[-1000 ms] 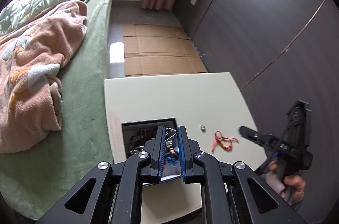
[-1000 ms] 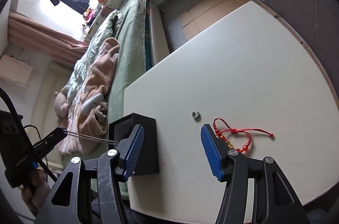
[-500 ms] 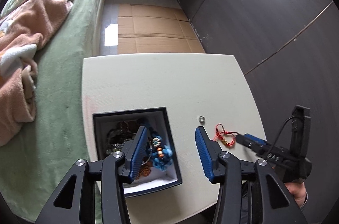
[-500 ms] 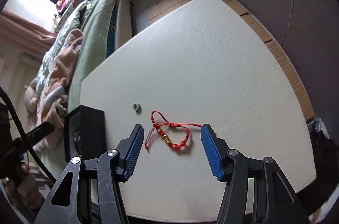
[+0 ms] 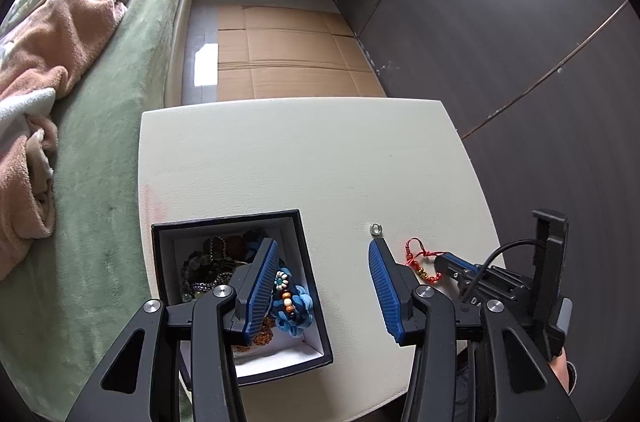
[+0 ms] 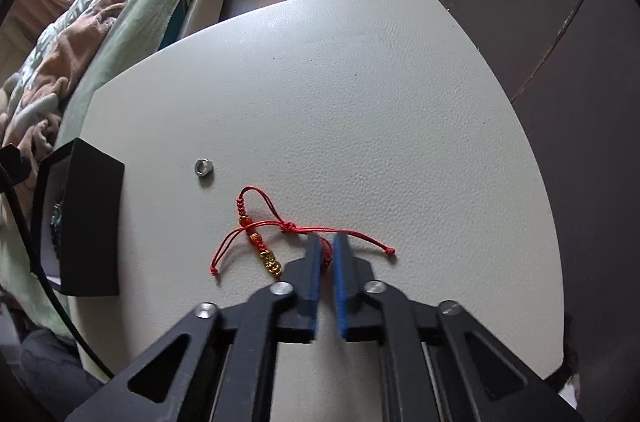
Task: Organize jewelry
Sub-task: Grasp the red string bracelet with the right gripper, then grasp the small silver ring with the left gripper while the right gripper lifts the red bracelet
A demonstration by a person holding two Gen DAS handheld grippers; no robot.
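Note:
A red cord bracelet [image 6: 256, 238] with orange and gold beads lies on the white table [image 6: 360, 82]. My right gripper [image 6: 327, 246] is down on it, shut on a red bead of its right part; the left wrist view shows that gripper [image 5: 440, 258] at the bracelet [image 5: 420, 262]. A small silver ring [image 6: 203, 167] lies loose just beyond. My left gripper [image 5: 323, 244] is open over the right side of the black jewelry box [image 5: 224, 220]. Its left finger is inside the box beside a blue flower piece [image 5: 294, 302], with nothing between the jaws.
The box [image 6: 90, 214] stands near the table's left front corner and holds several dark bead strings. A green bed [image 5: 120, 142] with a pink blanket runs along the left. Cardboard sheets [image 5: 288, 54] cover the floor beyond the table, and a dark wall is at the right.
My left gripper came down, opened and let the blue beaded piece go into the box. My right gripper tipped down over the red bracelet and shut on it.

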